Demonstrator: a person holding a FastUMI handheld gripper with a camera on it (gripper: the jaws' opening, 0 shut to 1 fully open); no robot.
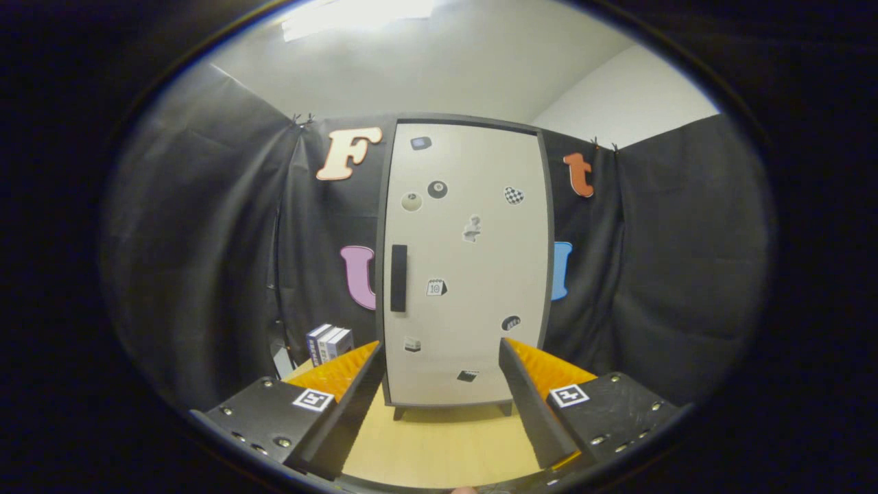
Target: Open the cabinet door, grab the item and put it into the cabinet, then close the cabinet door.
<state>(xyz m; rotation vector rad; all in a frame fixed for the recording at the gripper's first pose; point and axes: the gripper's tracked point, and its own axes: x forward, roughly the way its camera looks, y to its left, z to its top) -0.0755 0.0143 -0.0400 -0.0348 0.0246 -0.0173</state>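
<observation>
A tall cabinet with a pale door in a dark frame stands upright on the wooden table, straight beyond my fingers. The door is closed and carries several small stickers. A dark vertical handle sits on its left side at mid height. A small stack of boxes with blue and white faces rests on the table left of the cabinet, just past my left finger. My gripper is open, fingers spread wide with nothing between them, a short way in front of the cabinet's base.
Black cloth walls close the booth behind and on both sides of the cabinet. A white room wall shows above the cloth at the right. Bare tabletop lies between my fingers and the cabinet's feet.
</observation>
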